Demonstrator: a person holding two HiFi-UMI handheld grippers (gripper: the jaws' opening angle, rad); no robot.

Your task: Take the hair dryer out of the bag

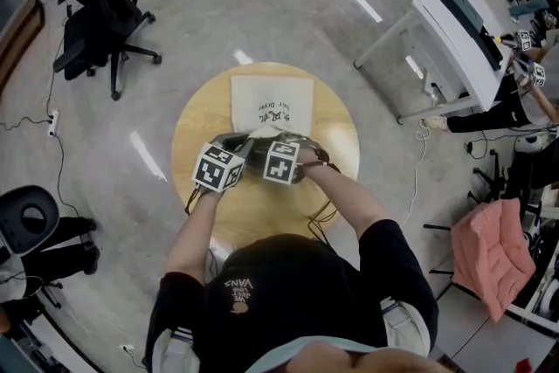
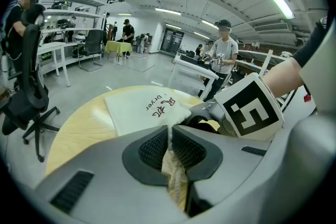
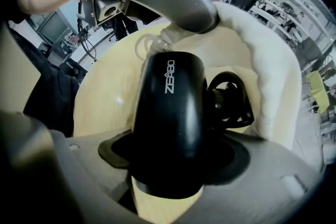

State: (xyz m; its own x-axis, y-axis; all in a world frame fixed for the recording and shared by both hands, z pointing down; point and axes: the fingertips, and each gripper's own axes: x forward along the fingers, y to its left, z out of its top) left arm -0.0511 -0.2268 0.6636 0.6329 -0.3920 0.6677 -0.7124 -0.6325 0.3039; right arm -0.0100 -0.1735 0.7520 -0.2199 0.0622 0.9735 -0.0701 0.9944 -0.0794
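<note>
2 jaws of the right claw (image 3: pixel 170 161) clamp the hair dryer (image 3: pixel 168 102).

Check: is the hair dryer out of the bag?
No: hair dryer, gripped by right gripper, lies inside the bag, whose edge the left gripper pinches.

Black hair dryer (image 3: pixel 168 113) in the open mouth of a white cloth bag (image 2: pixel 139 107).
The glossy dryer, with white lettering along its barrel, is clamped between the jaws of the right claw (image 3: pixel 170 157), and its coiled black cord (image 3: pixel 228 99) lies just to their right. The bag, printed with dark characters, lies flat beyond the left claw (image 2: pixel 170 147), whose jaws pinch its bunched rim.
</note>
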